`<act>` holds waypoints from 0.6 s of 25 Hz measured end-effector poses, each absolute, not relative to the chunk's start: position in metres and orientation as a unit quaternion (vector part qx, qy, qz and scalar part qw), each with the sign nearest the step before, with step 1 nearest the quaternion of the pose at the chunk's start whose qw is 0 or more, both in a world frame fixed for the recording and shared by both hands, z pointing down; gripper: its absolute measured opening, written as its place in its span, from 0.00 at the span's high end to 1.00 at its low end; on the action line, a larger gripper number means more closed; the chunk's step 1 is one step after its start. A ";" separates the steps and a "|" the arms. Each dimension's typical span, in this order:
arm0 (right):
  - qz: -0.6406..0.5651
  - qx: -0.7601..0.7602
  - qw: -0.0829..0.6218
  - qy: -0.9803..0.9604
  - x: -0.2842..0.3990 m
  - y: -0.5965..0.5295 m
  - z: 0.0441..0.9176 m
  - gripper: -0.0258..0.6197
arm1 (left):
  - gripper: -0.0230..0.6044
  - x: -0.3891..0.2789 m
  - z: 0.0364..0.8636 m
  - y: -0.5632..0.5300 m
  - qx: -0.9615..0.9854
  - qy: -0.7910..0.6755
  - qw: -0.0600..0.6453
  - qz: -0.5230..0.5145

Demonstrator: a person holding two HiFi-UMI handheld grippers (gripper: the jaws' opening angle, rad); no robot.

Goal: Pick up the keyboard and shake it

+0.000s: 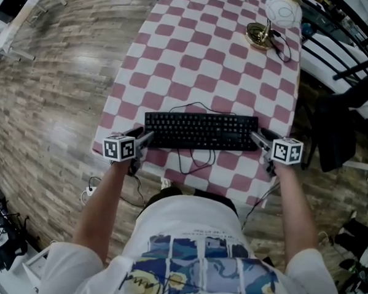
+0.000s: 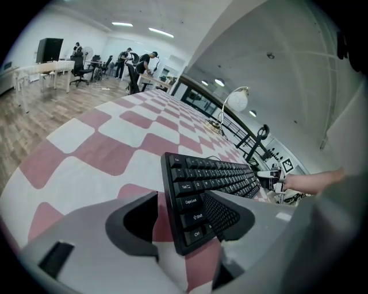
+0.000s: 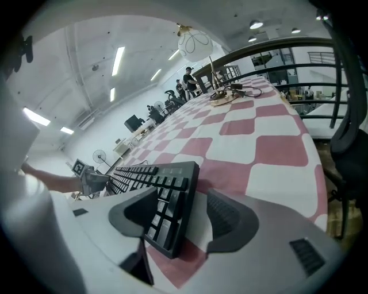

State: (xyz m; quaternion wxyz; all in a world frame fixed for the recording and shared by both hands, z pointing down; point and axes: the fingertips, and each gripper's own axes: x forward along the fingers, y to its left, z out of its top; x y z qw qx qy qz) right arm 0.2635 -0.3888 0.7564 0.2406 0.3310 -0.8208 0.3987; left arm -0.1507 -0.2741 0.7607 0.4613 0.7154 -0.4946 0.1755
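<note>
Fingers of left gripper (image 1: pixel 149 136) and right gripper (image 1: pixel 256 137) gape wide, gripping nothing, straddling keyboard (image 1: pixel 200 130) ends at 9 and 3 o'clock. Keyboard lies flat near worktop (image 1: pixel 195 58) 6 o'clock edge. Risk: shallow end-grips slip when shaken; cable (image 1: pixel 198 103) may snag.

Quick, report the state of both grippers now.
Left gripper: open, jaws straddling the keyboard at its left end, not clamped.
Right gripper: open, jaws straddling its right end, not clamped.

Head view looks down; both gripper views closely share the keyboard (image 1: pixel 200 132).
</note>
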 end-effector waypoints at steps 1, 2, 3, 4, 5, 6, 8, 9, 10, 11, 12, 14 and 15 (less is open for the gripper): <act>0.401 0.326 0.242 -0.821 0.262 -0.389 0.758 0.54 | 0.58 -0.149 0.761 -0.276 0.716 -0.492 0.462 0.175; 0.403 0.322 0.244 -0.821 0.261 -0.389 0.760 0.54 | 0.58 -0.146 0.760 -0.278 0.719 -0.488 0.463 0.172; 0.404 0.319 0.245 -0.822 0.261 -0.389 0.761 0.53 | 0.57 -0.142 0.758 -0.280 0.723 -0.483 0.464 0.169; 0.404 0.317 0.247 -0.822 0.260 -0.390 0.761 0.53 | 0.57 -0.139 0.757 -0.281 0.725 -0.480 0.466 0.166; 0.404 0.315 0.248 -0.822 0.259 -0.390 0.761 0.53 | 0.57 -0.138 0.759 -0.282 0.724 -0.478 0.468 0.165; 0.405 0.311 0.249 -0.823 0.257 -0.390 0.762 0.53 | 0.57 -0.139 0.761 -0.282 0.723 -0.479 0.470 0.165; 0.408 0.305 0.253 -0.823 0.253 -0.389 0.765 0.53 | 0.57 -0.140 0.762 -0.282 0.722 -0.478 0.473 0.164; 0.410 0.303 0.254 -0.822 0.251 -0.389 0.766 0.52 | 0.57 -0.140 0.762 -0.283 0.722 -0.476 0.475 0.162; 0.411 0.303 0.255 -0.821 0.250 -0.388 0.767 0.52 | 0.57 -0.139 0.761 -0.283 0.723 -0.472 0.479 0.160; 0.412 0.303 0.255 -0.820 0.250 -0.388 0.768 0.52 | 0.56 -0.139 0.762 -0.282 0.723 -0.470 0.481 0.161; 0.413 0.302 0.256 -0.820 0.250 -0.388 0.768 0.53 | 0.55 -0.138 0.762 -0.282 0.722 -0.469 0.481 0.165; 0.413 0.297 0.262 -0.820 0.248 -0.386 0.768 0.53 | 0.55 -0.139 0.765 -0.283 0.720 -0.470 0.481 0.171; 0.412 0.295 0.266 -0.820 0.246 -0.384 0.769 0.54 | 0.55 -0.139 0.766 -0.284 0.719 -0.472 0.482 0.171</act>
